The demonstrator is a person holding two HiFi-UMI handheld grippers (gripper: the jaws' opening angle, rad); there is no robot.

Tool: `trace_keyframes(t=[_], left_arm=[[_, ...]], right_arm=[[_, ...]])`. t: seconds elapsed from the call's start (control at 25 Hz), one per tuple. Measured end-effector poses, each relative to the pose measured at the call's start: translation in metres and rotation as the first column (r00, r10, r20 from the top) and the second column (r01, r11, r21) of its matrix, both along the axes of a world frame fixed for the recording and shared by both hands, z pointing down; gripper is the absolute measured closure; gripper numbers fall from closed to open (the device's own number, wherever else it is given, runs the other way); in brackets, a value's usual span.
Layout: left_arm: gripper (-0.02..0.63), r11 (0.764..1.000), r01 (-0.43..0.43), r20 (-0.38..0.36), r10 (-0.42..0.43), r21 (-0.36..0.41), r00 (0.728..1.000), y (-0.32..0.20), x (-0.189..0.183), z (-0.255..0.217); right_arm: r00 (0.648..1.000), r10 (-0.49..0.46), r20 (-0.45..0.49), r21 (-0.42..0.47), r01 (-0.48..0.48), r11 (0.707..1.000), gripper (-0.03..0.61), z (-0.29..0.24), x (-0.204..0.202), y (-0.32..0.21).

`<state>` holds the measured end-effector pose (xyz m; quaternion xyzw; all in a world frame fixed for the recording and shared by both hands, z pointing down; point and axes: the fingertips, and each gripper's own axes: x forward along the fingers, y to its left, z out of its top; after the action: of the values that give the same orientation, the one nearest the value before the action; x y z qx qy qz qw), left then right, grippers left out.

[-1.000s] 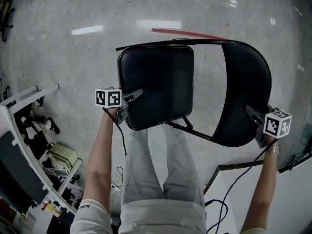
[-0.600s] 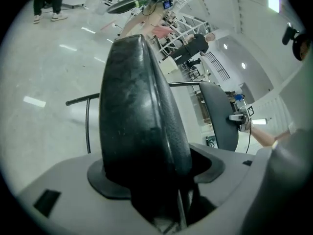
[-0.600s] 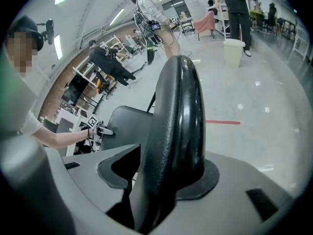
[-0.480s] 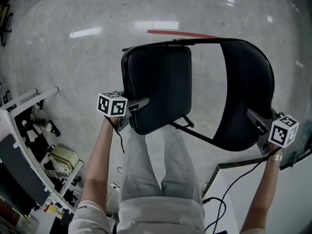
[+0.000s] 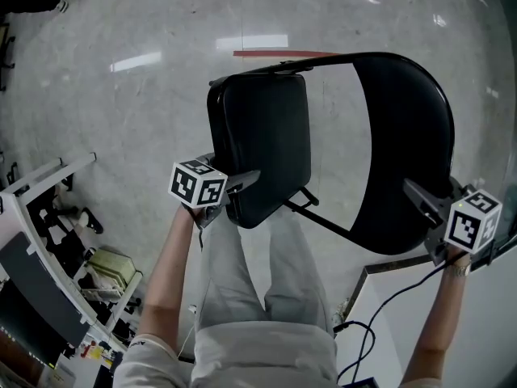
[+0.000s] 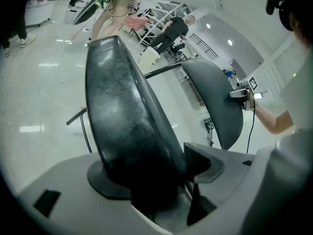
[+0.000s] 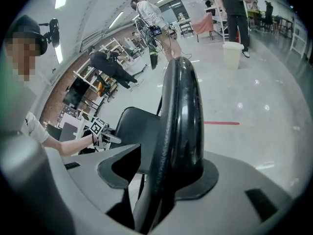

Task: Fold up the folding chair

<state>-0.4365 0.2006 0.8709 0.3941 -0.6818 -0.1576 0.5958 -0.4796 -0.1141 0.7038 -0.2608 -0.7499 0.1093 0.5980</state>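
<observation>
A black folding chair hangs off the floor in the head view, its padded seat [image 5: 262, 144] on the left and its curved backrest [image 5: 408, 148] on the right, joined by a thin black frame [image 5: 319, 217]. My left gripper [image 5: 246, 186] is shut on the seat's near edge; the seat [image 6: 124, 121] fills the left gripper view, wedged between the jaws. My right gripper [image 5: 420, 204] is shut on the backrest's lower rim, and the backrest [image 7: 183, 131] stands edge-on between its jaws. The seat is swung steeply up toward the backrest.
Pale polished floor with a red tape strip [image 5: 279, 53] lies beyond the chair. White shelving [image 5: 48, 241] with clutter stands at the left, a white table corner [image 5: 380, 314] and trailing cable at the lower right. Other people [image 7: 151, 18] stand in the distance.
Both grippers have risen with the chair. The left one moved right and rolled, so the seat now looks narrower and closer to the backrest.
</observation>
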Motion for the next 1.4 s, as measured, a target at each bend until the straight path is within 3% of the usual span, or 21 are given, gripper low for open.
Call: trace_keyframes(t=[0.2, 0.56, 0.84, 1.4], left_arm=[[0.267, 0.997, -0.076, 0.049, 0.075, 0.004, 0.996, -0.032, 0.000, -0.027], [0.267, 0.978, -0.209, 0.139, 0.207, 0.001, 0.968, -0.093, -0.003, -0.042], [0.267, 0.966, -0.259, 0.196, 0.251, 0.012, 0.948, -0.129, -0.002, -0.063], [0.267, 0.962, -0.253, 0.161, 0.267, -0.104, 0.950, -0.180, -0.004, -0.062]], right_arm=[[1.000, 0.002, -0.001, 0.099, -0.002, 0.995, 0.360, -0.021, 0.004, 0.006], [1.000, 0.027, -0.010, 0.007, -0.027, 1.000, 0.362, -0.046, 0.001, 0.029], [1.000, 0.026, -0.003, 0.022, -0.026, 0.999, 0.362, -0.075, 0.004, 0.055], [1.000, 0.029, 0.002, 0.094, -0.029, 0.995, 0.362, -0.091, 0.004, 0.062]])
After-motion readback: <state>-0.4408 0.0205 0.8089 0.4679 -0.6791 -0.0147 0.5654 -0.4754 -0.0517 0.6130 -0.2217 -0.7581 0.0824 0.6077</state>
